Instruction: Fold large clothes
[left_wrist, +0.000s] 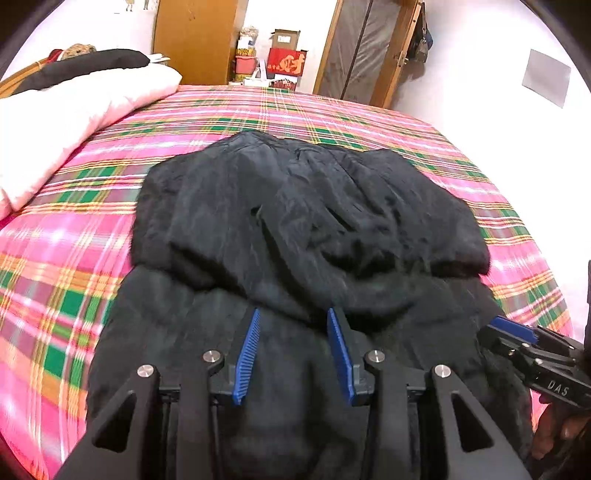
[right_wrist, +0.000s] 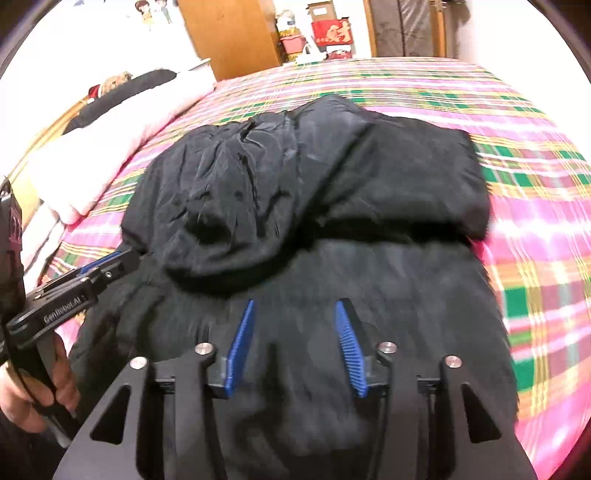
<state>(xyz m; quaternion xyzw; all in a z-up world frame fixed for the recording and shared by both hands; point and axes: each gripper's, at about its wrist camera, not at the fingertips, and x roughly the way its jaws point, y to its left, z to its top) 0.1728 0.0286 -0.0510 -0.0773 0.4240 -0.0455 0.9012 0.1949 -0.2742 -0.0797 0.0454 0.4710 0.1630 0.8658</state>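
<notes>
The black padded coat (left_wrist: 306, 236) lies across the middle of the bed, on the pink plaid bedsheet (left_wrist: 66, 280), with its far part already folded back over the near part so a thick rolled edge crosses the garment from side to side. Judging by this, you are between folds and about to take the near hem for the next one.

To do it well, bring both grippers down to the near edge of the coat, toward the bed's near side, and bite through all the layers at once; this fabric looks puffy and slippery, so a shallow pinch would likely slide off. Take hold at matching spots near the coat's two near corners, then lift and carry evenly so the fold lands square on the rolled edge.

Your left gripper (left_wrist: 293, 325) hovers over the near half of the coat, pointing toward the far side of the bed, its blue pads (left_wrist: 247, 354) apart and holding nothing. Your right gripper (right_wrist: 295, 317) sits beside it in the same forward pose, jaws likewise apart and empty, a little toward the coat's right side. The two are level and fairly close together. The white pillow (left_wrist: 55, 125) lies at the bed's far left corner, well clear of the coat.
</notes>
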